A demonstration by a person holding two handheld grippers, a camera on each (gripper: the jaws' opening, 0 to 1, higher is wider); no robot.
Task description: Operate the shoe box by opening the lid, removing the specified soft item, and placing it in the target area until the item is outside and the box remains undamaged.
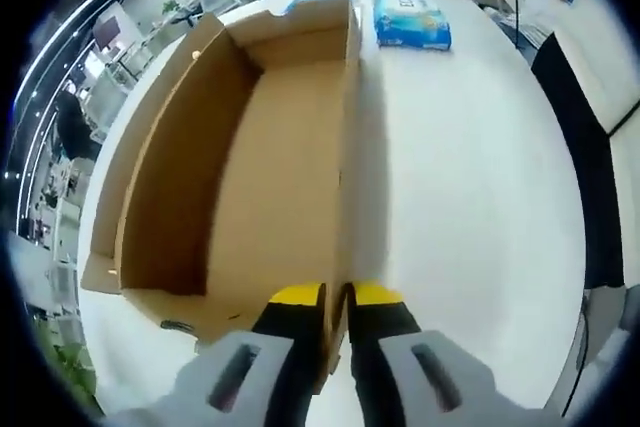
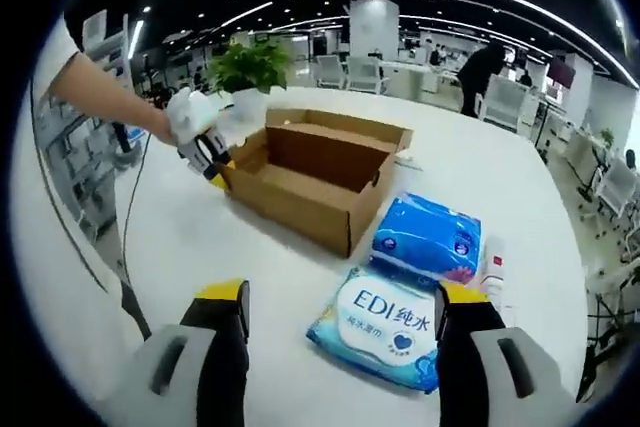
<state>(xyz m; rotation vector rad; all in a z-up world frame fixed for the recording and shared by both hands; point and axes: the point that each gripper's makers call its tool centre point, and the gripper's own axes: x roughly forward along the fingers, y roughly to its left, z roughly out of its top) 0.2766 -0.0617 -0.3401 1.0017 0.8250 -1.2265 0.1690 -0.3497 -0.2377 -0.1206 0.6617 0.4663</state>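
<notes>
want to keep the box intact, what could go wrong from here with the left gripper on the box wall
The left gripper is shut on the thin wall of the open cardboard box; a twist or pull could crease or tear that edge. In the right gripper view, two blue soft packs lie beside the box near the table's near edge, between the open jaws of the right gripper; a careless sweep might shove them off.
</notes>
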